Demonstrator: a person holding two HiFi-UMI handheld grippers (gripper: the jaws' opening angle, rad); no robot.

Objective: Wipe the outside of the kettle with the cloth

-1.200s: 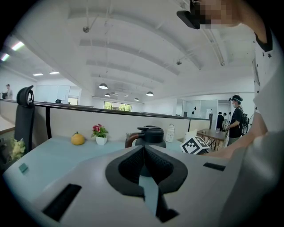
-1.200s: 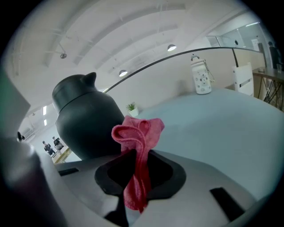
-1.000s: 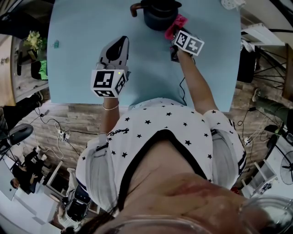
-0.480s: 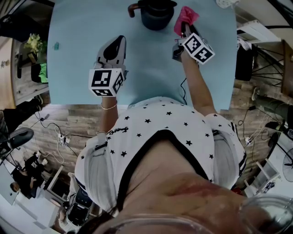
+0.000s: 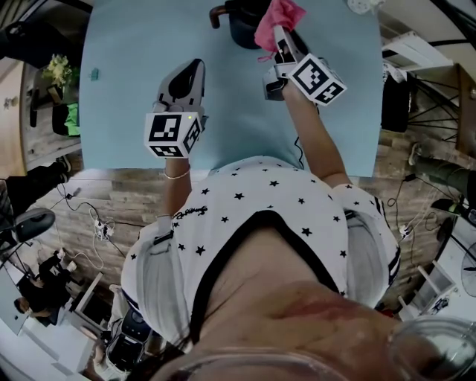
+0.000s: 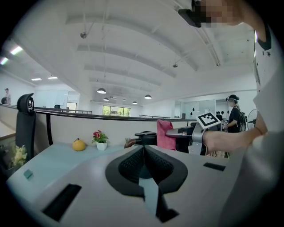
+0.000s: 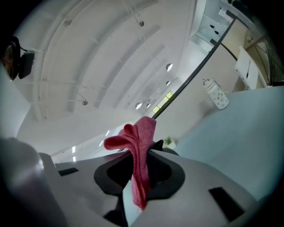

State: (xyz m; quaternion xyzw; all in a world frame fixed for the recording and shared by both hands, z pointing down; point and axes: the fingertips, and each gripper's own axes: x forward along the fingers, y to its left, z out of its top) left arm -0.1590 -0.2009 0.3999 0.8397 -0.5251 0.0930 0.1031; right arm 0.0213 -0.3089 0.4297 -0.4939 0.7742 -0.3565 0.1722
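Vs 0.5 s ago: left gripper (image 5: 195, 68) unmoved; cloth (image 5: 277, 16) + right gripper (image 5: 284, 36) swung left, cloth now overlaps right side of kettle (image 5: 239, 26) in head view. Left gripper low over table (image 5: 126, 74), jaws together, empty. Right forearm stretched fwd, jaws clamped on cloth. Kettle dark, at table's far edge; cloth pink, bunched

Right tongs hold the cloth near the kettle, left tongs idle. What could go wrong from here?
1. Nothing steadies the kettle: the left tongs are shut, empty and apart from it, so a sideways wipe may slide or tip it.
2. The right tongs pinch only a narrow fold of the cloth; drag on the kettle could pull it out, or the tips may scrape.
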